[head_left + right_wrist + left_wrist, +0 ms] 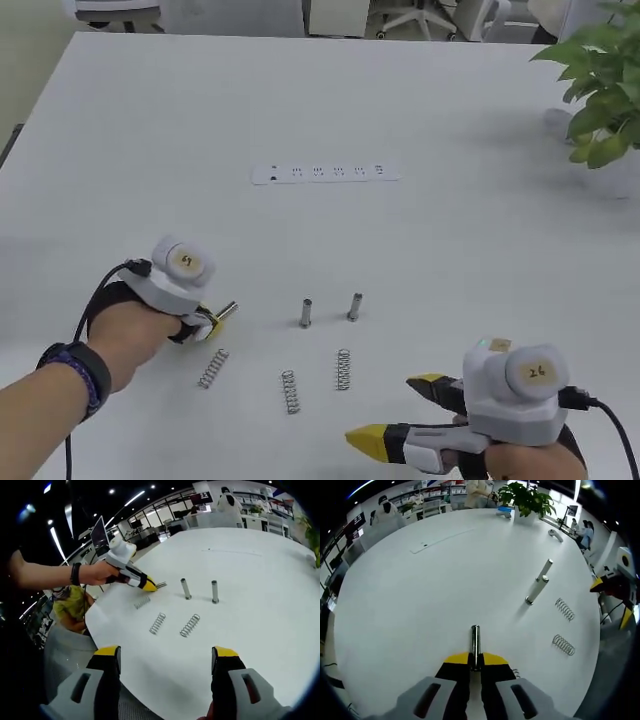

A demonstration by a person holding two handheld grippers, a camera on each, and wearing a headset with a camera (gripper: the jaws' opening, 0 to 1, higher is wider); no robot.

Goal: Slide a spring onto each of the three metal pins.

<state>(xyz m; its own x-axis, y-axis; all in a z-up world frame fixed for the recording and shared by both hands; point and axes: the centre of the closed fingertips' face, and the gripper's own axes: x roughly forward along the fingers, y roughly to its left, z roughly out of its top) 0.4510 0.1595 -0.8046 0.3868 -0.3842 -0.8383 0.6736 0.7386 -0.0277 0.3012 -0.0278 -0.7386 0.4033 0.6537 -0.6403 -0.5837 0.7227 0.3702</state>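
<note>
My left gripper (208, 322) is shut on a metal pin (226, 310), held just above the white table; in the left gripper view that pin (475, 645) sticks out forward from between the yellow tips. Two more pins (306, 313) (355, 306) stand upright mid-table. Three springs lie flat in front of them: one (213, 368) near the left gripper, one (290, 391) in the middle, one (343, 368) on the right. My right gripper (398, 412) hovers open at the near right, nothing between its fingers. The right gripper view shows the springs (157, 623) (190, 625) ahead of it.
A white power strip (325, 172) lies across the table further back. A potted green plant (602, 80) stands at the far right edge. Office chairs stand beyond the far edge. The near table edge runs just under the right gripper.
</note>
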